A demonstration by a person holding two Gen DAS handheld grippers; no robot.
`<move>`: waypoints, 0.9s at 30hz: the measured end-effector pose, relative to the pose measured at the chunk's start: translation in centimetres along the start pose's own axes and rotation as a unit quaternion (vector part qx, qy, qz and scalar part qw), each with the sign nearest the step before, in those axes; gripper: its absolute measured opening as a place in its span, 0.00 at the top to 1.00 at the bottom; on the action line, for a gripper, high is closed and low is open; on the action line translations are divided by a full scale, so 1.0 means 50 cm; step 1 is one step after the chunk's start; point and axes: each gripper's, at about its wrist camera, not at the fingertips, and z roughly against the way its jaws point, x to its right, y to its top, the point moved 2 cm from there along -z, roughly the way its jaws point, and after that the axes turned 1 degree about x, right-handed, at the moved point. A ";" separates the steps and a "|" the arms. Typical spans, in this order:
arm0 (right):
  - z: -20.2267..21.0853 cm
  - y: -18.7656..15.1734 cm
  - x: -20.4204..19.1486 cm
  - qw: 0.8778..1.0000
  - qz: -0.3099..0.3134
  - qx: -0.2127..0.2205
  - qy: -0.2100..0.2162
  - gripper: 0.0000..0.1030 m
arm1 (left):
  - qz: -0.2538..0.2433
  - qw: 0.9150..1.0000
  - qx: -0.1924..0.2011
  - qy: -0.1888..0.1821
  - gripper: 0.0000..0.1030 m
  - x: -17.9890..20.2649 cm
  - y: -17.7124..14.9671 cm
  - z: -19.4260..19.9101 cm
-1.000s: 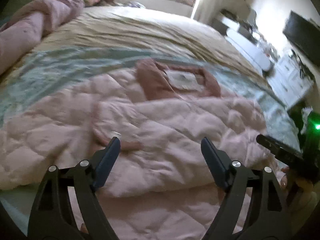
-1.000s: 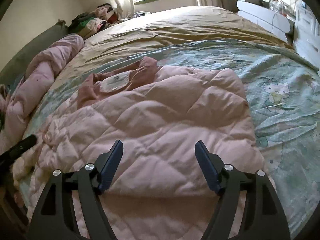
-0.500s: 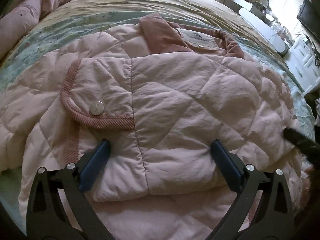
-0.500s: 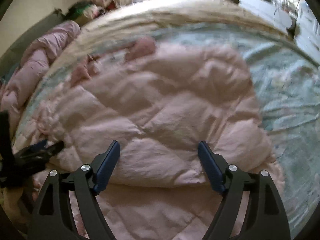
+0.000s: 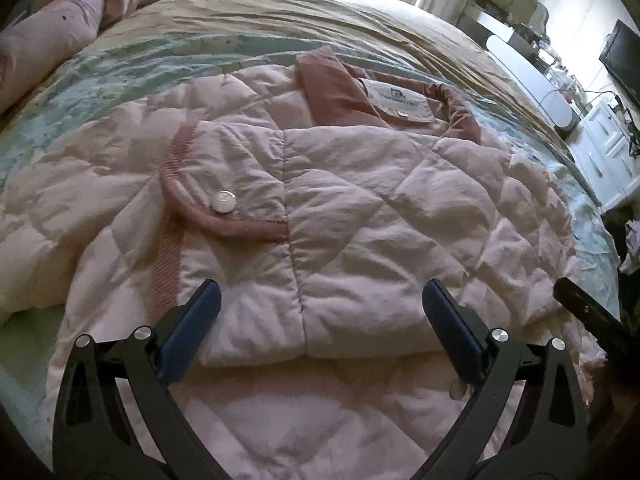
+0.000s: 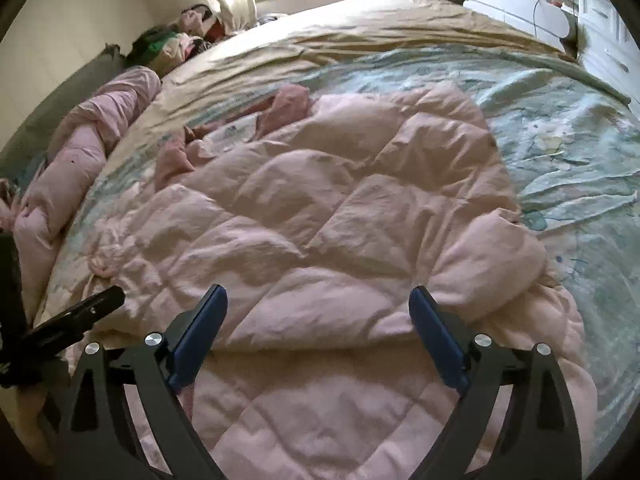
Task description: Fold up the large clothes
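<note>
**Pink coat lies folded on the bed, both tools spread over it**

The quilted pink coat lies on the bed, on a pale green printed sheet. Its sides are folded inward over the body, and the folded edge crosses just ahead of both tools. The darker pink collar with a white label sits at the far end. A sleeve cuff with a silver snap rests on top of the coat, left of centre.

The left tool is spread wide above the coat's near edge, gripping nothing. The right tool has its jaws opening, with coat fabric below them but nothing pinched.

A rolled pink duvet lies along the bed's far left side, well apart from the coat.
</note>
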 end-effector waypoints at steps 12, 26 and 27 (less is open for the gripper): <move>0.091 -0.001 -0.026 0.999 -0.001 0.047 0.015 0.04 | 0.002 1.000 -0.004 0.009 0.08 -0.008 -0.014 0.058; 0.139 0.005 -0.129 0.996 0.025 0.069 0.043 0.04 | 0.034 0.999 0.025 0.018 0.08 -0.080 -0.018 0.147; 0.141 0.004 -0.137 0.996 0.027 0.070 0.046 0.04 | 0.039 0.999 0.028 0.017 0.08 -0.088 -0.018 0.154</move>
